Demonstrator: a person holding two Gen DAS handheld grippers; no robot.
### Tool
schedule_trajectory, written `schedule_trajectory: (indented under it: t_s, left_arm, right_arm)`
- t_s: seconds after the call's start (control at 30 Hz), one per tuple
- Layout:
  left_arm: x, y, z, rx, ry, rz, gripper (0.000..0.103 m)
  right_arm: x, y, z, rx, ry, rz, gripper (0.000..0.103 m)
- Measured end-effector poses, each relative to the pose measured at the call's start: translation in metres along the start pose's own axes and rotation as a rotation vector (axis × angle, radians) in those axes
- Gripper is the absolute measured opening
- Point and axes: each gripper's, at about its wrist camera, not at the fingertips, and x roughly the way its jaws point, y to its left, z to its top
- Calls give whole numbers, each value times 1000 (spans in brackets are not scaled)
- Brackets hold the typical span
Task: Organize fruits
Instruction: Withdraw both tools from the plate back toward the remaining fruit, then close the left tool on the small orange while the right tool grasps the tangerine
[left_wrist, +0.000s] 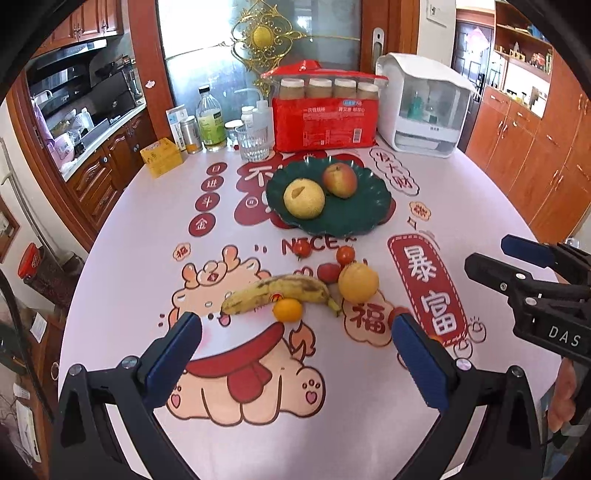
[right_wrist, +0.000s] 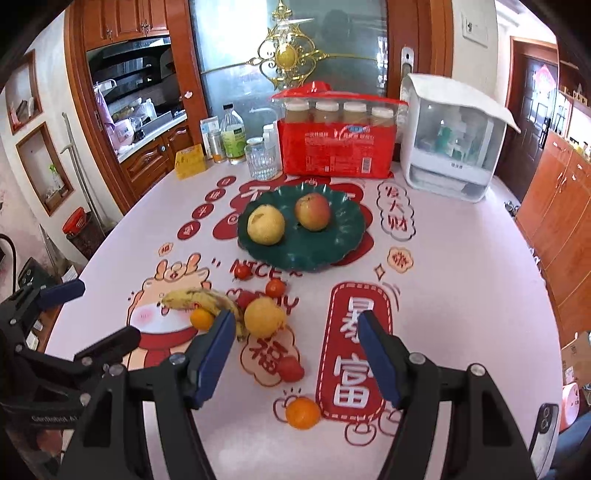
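Both your left gripper (left_wrist: 295, 334) and right gripper (right_wrist: 297, 334) hover spread wide and empty. The plate (right_wrist: 332, 247), mid-table, holds pear (right_wrist: 266, 224) and apple (right_wrist: 312, 212); banana (left_wrist: 277, 293), orange (right_wrist: 264, 317) and tomatoes lie toward the near edge. Straddle the orange squarely; close gently.

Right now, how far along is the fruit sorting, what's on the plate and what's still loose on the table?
Done: a pear and an apple sit on the green plate. In hand: nothing; the left claw and right claw are both open and empty. Left on the table: the banana, an orange, two small oranges, and several small red tomatoes.
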Motion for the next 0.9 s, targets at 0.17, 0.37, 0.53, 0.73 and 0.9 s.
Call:
schedule_trajectory:
  t_s: [0.17,0.37,0.53,0.73,0.9]
  left_arm:
    - [4,6,-16,-5,32,-4,103]
    - [12,18,-28,-21,64,-2,103]
    - [18,33,-34,-48,81,17,103]
    - [42,48,-39,-90,130,24,103]
    - [74,53,-43,-141,191,-9,100]
  right_arm:
    - [9,-5,-21,26,52,1,69]
    - [15,-9,-43,44,85,-11,69]
    - [17,-9,-57,31,96,-6,69]
    - [31,-5,-72,2,127,0,69]
    - [50,-11,-84,13,150,12,69]
